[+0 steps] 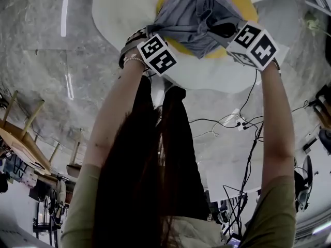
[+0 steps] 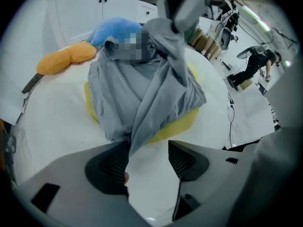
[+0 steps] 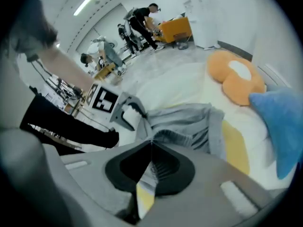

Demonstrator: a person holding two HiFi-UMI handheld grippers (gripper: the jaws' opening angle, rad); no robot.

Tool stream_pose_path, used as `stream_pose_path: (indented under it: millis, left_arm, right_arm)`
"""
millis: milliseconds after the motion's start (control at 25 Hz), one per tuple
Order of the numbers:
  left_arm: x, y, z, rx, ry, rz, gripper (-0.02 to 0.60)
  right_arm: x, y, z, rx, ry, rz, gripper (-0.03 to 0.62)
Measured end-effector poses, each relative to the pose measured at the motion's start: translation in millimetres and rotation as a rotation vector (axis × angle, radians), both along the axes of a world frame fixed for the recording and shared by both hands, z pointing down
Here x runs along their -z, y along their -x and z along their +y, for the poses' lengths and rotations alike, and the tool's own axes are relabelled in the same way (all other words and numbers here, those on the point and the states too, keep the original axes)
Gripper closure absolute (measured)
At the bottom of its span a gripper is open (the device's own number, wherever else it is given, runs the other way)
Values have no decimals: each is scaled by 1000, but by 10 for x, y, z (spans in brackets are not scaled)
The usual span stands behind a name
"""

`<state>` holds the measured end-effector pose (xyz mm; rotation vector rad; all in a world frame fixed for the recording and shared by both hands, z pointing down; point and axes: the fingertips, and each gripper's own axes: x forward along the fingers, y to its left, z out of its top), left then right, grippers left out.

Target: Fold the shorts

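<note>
1. The grey shorts (image 1: 194, 17) lie bunched on a yellow pad (image 1: 243, 1) at the top centre of the head view, on the white table (image 1: 207, 79).
2. The right gripper (image 3: 151, 167) has its jaws pressed together on a fold of the shorts. In the upper middle of the left gripper view the cloth rises toward it like a tent.
3. The left gripper (image 2: 149, 162) stands wide. A cloth edge brushes the pad on the left at the lower centre of its view, but the other pad is clear, so nothing is clamped.
4. If these jaws close here, they may catch only a sliver or a single layer. The edge would likely slip out once pulled.
5. Lifting on the one grip alone could twist the cloth into a rope. It could also drag the yellow pad toward the table edge.
</note>
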<state>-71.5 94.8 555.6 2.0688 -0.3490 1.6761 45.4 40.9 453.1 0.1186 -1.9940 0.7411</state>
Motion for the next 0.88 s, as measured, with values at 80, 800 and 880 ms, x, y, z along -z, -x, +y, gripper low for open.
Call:
stream_pose_path:
  millis: [80,800,880]
  left_arm:
    - [7,0,9,-10,5,14,314]
    - [81,155,-128,162,136,107,327]
    - [127,183,-152,216,163,115,325]
  right_arm:
    - [84,11,-442,-64,-8,-11,577]
    - [-235,217,-1911,-367,-40,123,384]
    - [21,69,-2025,-402,-98,73,382]
